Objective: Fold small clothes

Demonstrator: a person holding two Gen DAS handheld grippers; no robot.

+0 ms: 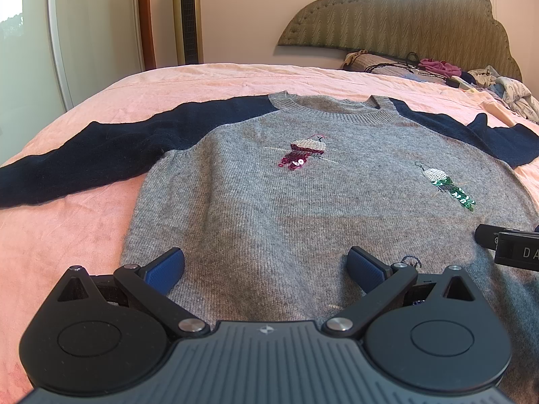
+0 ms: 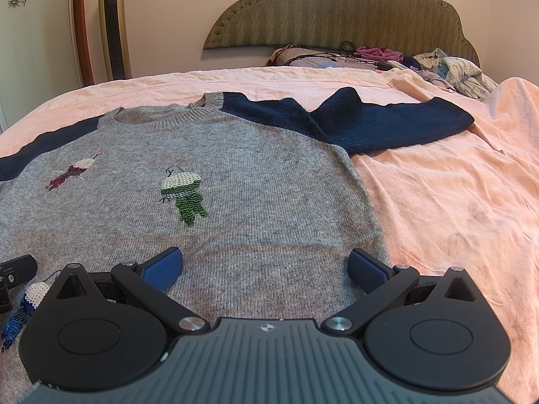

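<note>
Both claws, left (image 1: 266,269) and right (image 2: 266,269), spread over sweater (image 1: 303,202); only right view shows blue, perhaps bird, patch (image 2: 20,313).

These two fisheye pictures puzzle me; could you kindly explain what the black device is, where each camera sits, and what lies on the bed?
No robot here: a person holds a two-finger tool in each hand, with a camera on each looking forward along its blue-padded fingers. One picture comes from the left gripper, the other from the right gripper. Both are open and hold nothing. They hover over the lower part of a grey sweater with navy sleeves and sequin birds, spread flat on a pink bedsheet. A heap of other clothes lies by the headboard.
</note>
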